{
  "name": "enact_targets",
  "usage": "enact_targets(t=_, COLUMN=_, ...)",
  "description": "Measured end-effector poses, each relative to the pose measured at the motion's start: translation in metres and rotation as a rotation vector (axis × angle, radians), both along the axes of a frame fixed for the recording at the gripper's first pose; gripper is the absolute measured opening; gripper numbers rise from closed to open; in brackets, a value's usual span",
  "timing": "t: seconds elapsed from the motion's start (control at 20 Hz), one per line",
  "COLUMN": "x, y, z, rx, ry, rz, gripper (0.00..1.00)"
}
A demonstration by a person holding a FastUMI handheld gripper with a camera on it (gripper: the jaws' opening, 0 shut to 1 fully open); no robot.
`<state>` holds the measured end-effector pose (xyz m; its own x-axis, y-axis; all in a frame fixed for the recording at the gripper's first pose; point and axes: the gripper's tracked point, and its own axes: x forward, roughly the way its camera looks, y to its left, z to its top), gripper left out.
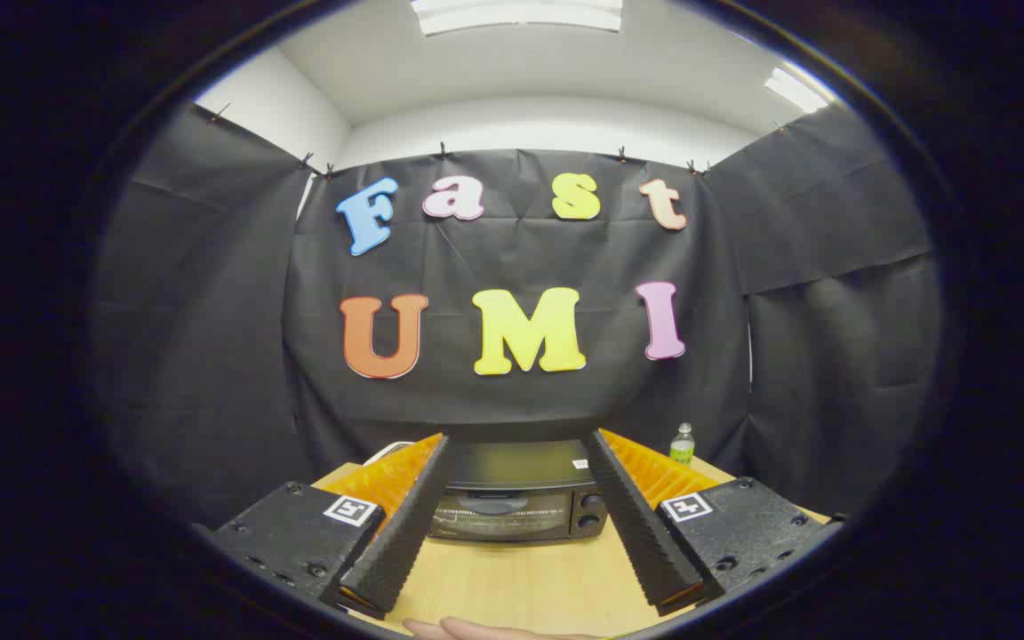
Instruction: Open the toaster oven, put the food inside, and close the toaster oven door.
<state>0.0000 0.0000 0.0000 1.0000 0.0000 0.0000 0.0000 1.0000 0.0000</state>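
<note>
I see my gripper point(516, 444) with fingers spread wide, holding nothing; the toaster oven point(516, 502) sits beyond them on the wooden table point(521, 587), door apparently closed; a green bottle point(682, 444) stands behind; a hand point(476, 630) lies nearest.

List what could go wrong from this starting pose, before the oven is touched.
The gripper is open, its fingers apart and holding nothing, and the toaster oven stands shut beyond them; a misjudged approach could push it back. A bottle stands beside the oven and might get knocked. A hand rests on the table under the fingers.
</note>
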Motion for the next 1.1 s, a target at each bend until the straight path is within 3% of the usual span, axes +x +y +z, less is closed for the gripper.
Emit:
enact_targets(t=0.75, x=0.031, y=-0.008, z=-0.011, rx=0.022, ry=0.02, rz=-0.011, gripper=1.0)
enact_targets(t=1.1, x=0.094, y=0.004, z=-0.053, rx=0.021, ry=0.081, rz=-0.002, gripper=1.0)
